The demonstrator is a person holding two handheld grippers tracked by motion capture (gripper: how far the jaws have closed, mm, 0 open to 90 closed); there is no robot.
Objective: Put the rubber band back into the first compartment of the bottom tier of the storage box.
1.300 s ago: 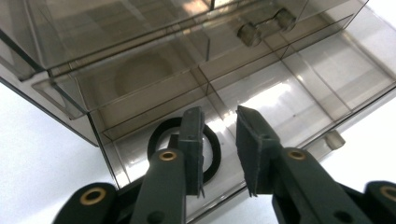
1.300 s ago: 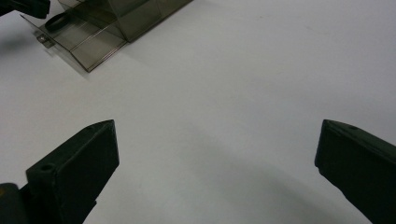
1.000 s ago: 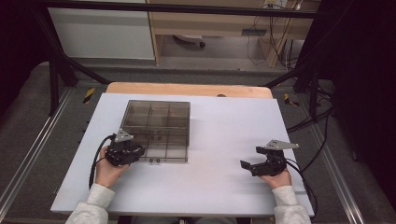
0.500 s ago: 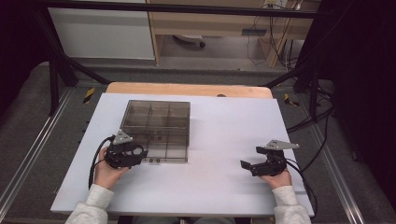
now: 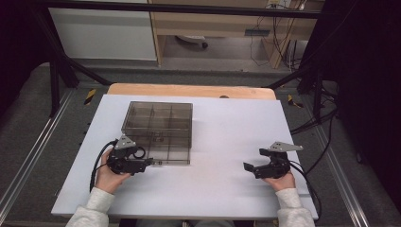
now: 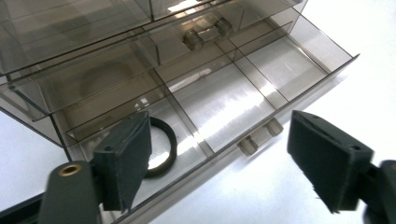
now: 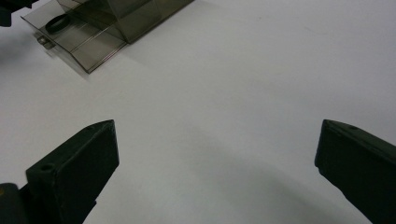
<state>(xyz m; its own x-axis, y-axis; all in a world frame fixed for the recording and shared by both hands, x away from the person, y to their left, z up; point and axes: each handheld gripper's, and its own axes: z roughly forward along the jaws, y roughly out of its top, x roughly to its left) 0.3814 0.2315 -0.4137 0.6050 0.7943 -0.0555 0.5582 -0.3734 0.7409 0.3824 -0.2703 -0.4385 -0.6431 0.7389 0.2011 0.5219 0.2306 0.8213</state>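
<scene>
**Drawer out, both grippers empty**

Our left gripper [image 6: 219,163] has just been opening; its jaws stand apart around the drawer's small handle [image 6: 260,136] without pressing it. Its own view shows a black ring [image 6: 163,149] in the drawer's [image 6: 224,102] end compartment. From above, the smoky drawer box [image 5: 158,127] sits left on the white table [image 5: 227,137]. Our right gripper [image 7: 215,163] hangs wide apart, well away.

- Box [image 5: 158,126]: smoky clear plastic, glossy, smooth.
- Drawer [image 6: 243,100]: same glossy plastic; ring [image 6: 161,147] at its 8 o'clock looks matt black.
- Table [image 5: 227,142]: matt white; wood edge [image 5: 189,90] at 12 o'clock.
- Pads [image 6: 128,156]: matt, rough.
</scene>
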